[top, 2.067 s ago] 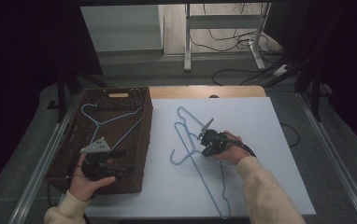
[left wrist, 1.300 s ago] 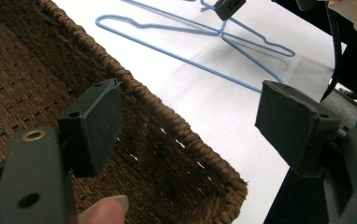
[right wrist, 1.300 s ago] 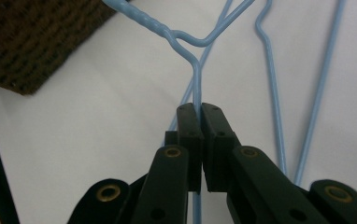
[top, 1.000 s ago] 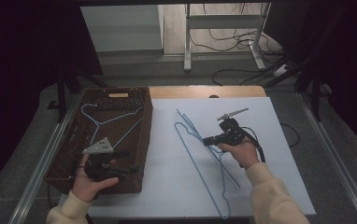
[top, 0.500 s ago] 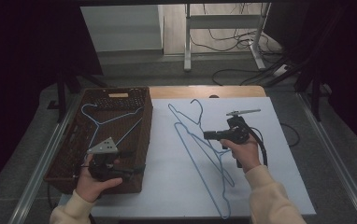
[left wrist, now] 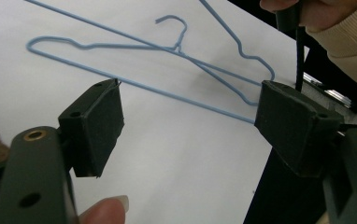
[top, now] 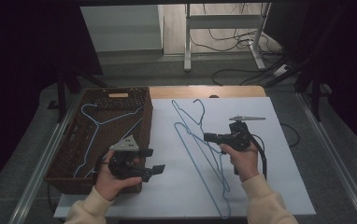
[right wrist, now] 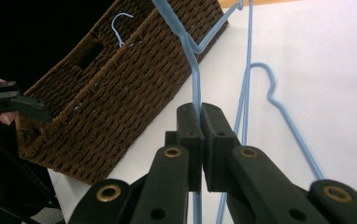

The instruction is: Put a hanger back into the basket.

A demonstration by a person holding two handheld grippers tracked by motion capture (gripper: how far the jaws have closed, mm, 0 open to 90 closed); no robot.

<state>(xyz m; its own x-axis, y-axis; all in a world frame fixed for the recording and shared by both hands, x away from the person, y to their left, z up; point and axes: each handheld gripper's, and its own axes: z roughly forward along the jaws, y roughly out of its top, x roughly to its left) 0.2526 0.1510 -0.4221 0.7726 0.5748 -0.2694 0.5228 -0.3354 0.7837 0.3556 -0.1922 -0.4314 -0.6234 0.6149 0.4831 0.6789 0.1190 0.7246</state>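
**Right tongs clamped on a blue hanger, left tongs wide open and empty**

Right gripper (top: 208,136): jaws pressed together on the wire of a blue hanger (top: 193,133). In the right gripper view the wire runs straight up out from between the closed jaws (right wrist: 200,122). The held hanger's hook (top: 200,103) points to the far side of the white table (top: 279,186).

A second hanger (top: 214,186) lies flat on the table, partly under and beside the held one; their wires cross in the middle of the table. Cannot tell exactly where the held one lifts off the surface.

Left gripper (top: 155,169): jaws spread far apart, nothing between them. It sits at the near right corner of the brown wicker basket (top: 69,154), pointing toward the table. In the left gripper view both pads frame bare table (left wrist: 186,140), with the hangers lying beyond them, not touching.

Third hanger (top: 97,128) is inside the basket, hook toward the far end. Basket sits just left of the white table, touching its edge.

Right hand (top: 242,156) grips its handle from below; left hand (top: 111,179) does the same.
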